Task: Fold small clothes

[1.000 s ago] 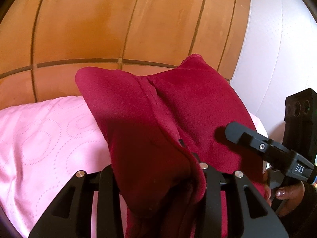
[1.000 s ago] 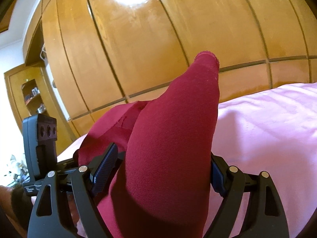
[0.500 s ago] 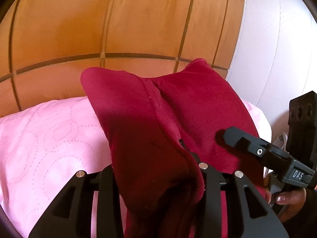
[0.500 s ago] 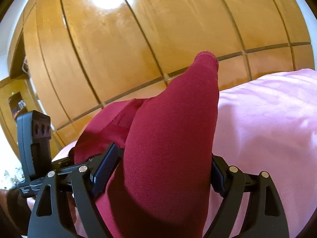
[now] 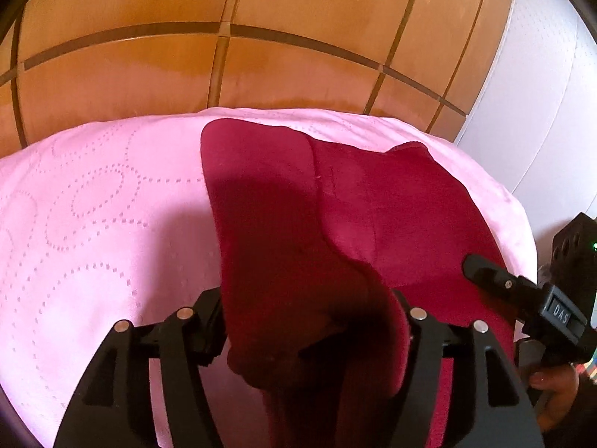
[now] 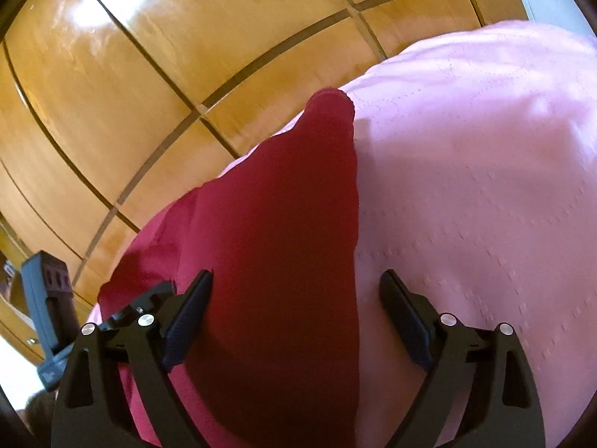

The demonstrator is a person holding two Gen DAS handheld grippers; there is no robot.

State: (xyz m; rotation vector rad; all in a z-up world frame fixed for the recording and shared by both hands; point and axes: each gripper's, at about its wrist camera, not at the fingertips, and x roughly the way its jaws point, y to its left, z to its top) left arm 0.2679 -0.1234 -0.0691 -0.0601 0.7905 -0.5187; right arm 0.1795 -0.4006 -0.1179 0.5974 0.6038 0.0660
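Garment [image 5: 391, 201]: dark red, lying on pink bedspread [image 5: 93, 224], near the bed's far edge by the wooden panels [image 5: 298, 18]. Far end flat on the cover; near end bunched up and rising into both grippers.

Left gripper [image 5: 313, 321]: jaws opening, a thick fold of fabric between them. Fabric fills the whole gap and hides the right-hand pad, so cannot tell if any pinch remains. Fold droops over and below the jaw line, deep in shadow.

Right gripper [image 6: 294, 321]: jaws opening, spread wide. Narrow strip of garment runs up between the fingers [image 6: 186, 321]. Cloth against or just beside the left pad, clear gap with pink cover showing before the right pad. No pinch.

Strip tapers to a rounded hem tip at the bed's far edge, seen from right wrist.

Other gripper visible in each wrist view, at the frame edge: right one low right in left view with a hand [image 5: 556, 384] on it, left one low left in right view.

White wall [image 5: 541, 93] right of panels.
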